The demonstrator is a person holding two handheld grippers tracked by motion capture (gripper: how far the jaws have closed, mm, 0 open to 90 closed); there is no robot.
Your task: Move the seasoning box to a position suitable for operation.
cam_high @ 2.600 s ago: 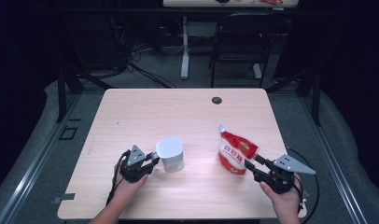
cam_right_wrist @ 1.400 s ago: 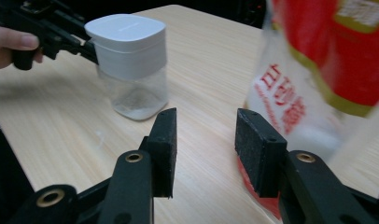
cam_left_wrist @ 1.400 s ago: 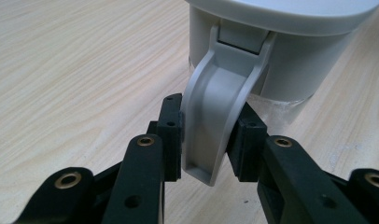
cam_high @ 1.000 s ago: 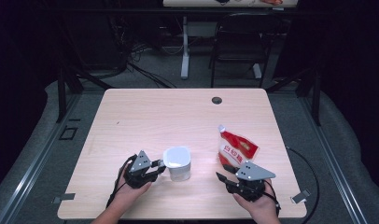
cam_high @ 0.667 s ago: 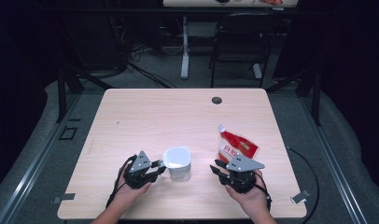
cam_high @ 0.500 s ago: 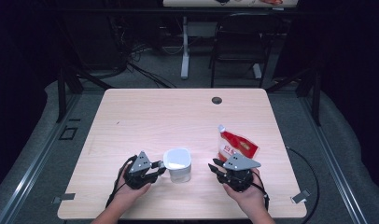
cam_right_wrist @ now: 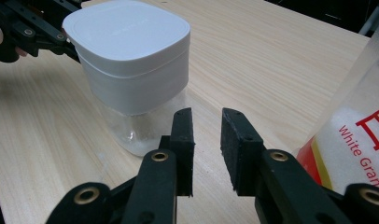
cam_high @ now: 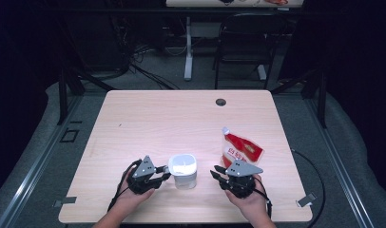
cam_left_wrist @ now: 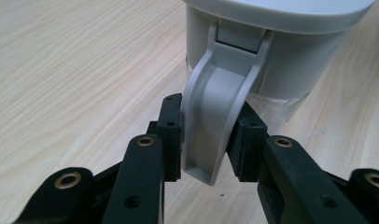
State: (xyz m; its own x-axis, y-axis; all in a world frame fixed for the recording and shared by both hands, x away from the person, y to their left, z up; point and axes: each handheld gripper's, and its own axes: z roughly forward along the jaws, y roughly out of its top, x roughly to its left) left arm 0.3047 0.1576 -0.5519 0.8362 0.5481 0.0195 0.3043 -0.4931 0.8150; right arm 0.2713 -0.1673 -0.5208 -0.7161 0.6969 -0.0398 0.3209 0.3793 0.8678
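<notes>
The right tongs [cam_high: 218,172] have moved toward the jar [cam_high: 183,169], jaws closing.

The red-and-white pouch [cam_right_wrist: 360,140] carries the words "White Gran", cut off at the frame's edge, below a large red character only partly visible.

The high view looks forward and down over the whole worktop [cam_high: 181,114]; both gripper views sit low, close on the same white container [cam_high: 183,170].

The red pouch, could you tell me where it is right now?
In the high view the red pouch lies right of the jar, just beyond the right gripper.
</notes>
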